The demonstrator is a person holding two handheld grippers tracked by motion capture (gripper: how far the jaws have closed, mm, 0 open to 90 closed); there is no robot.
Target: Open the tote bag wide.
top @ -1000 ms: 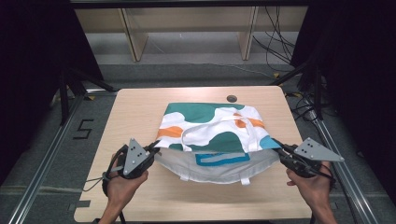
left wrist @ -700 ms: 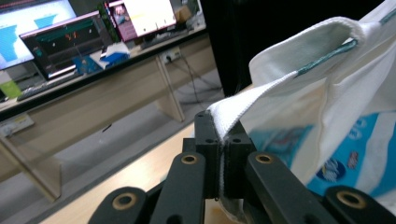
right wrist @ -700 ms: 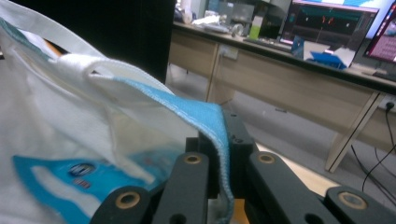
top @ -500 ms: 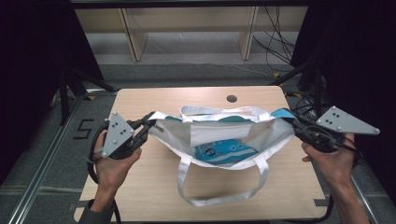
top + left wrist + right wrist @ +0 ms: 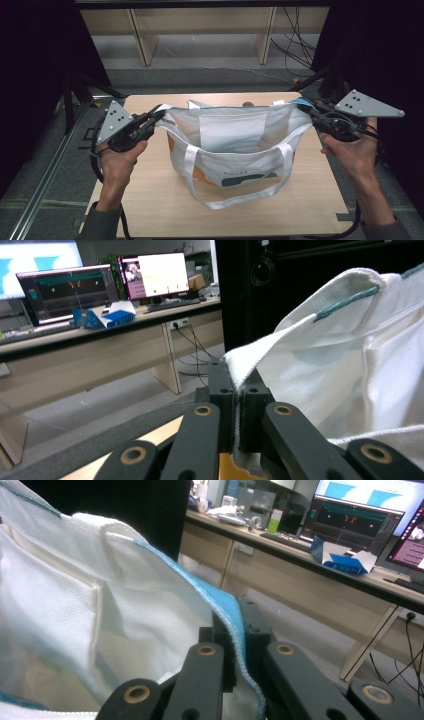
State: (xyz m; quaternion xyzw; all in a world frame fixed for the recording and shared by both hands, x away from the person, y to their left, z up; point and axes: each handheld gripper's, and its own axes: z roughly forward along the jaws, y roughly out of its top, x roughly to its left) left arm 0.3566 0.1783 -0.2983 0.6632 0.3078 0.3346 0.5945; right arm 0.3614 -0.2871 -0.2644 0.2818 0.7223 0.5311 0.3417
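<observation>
Judging from how things hang, the lifting is largely done — the tote bag (image 5: 235, 150) is held up off the table (image 5: 150, 200) and stretched open between the two tools, while whatever follows, such as setting it down or folding it, is left. At the near side its looped handle (image 5: 240, 197) is draped toward the tabletop; farther up, the left gripper (image 5: 159, 114) and the right gripper (image 5: 309, 111) are each clamped on an opposite top corner, the cloth edge pinched between closed jaws.
</observation>
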